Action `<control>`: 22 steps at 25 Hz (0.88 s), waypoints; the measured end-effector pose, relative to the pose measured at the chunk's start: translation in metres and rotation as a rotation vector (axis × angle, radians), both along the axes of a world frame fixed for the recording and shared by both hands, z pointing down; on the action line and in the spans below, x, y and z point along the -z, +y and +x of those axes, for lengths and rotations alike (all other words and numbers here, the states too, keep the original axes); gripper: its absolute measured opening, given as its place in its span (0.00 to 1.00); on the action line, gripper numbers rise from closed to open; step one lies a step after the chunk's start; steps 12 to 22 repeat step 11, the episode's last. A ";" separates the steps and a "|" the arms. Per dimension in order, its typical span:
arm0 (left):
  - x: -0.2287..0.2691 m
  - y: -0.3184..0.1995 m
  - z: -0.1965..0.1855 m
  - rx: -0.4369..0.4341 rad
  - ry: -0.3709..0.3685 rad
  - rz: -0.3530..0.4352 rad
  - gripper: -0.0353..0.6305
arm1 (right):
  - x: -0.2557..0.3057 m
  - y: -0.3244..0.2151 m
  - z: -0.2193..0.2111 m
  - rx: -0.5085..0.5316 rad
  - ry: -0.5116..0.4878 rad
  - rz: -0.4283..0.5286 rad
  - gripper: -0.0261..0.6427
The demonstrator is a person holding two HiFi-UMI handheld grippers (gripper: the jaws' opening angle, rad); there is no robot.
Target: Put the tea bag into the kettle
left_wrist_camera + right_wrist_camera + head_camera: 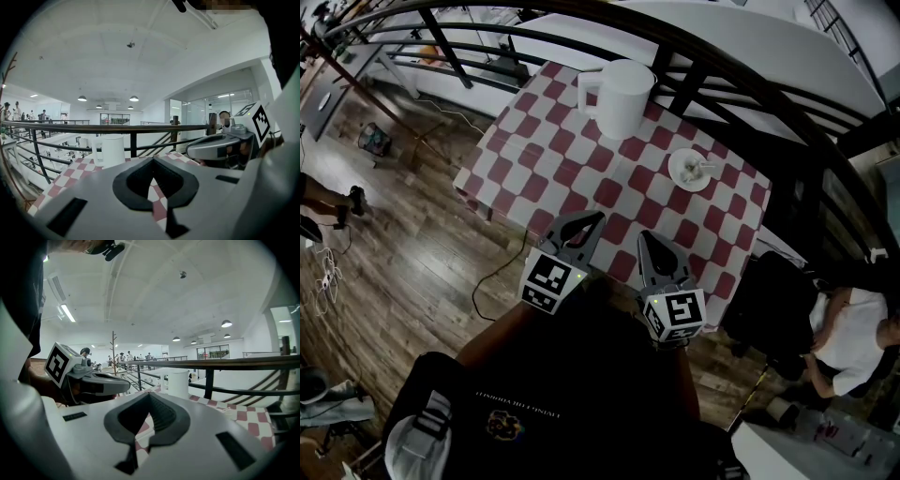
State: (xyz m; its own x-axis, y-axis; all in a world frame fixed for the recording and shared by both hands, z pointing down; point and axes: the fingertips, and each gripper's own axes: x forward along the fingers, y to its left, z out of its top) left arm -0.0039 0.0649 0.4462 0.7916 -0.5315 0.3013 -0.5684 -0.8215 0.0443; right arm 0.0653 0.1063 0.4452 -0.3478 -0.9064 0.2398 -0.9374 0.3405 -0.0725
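Head view shows the tea bag lying in a small white dish on the checked table, ahead of the right gripper and a little to its right, well apart from its tips. The white kettle stands farther off, beyond the left gripper, near the table's far edge by the railing. The bag should be very light, soft and limp. A hard pinch on its body could tear the paper, so the string or tag, or a top corner, looks like the better place to hold it. It will likely dangle and swing once lifted. The dish is light too and may slide if nudged. Right gripper view has the jaws closed tip to tip with nothing between them, only checked cloth showing through the gap behind the tips. Left gripper view shows the same: jaws together and empty, with the kettle straight ahead. Both grippers hang over the near edge of the table, side by side, touching nothing.
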 end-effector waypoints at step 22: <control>0.001 0.002 0.004 -0.009 -0.011 0.003 0.05 | 0.003 0.001 0.002 0.010 0.012 0.011 0.06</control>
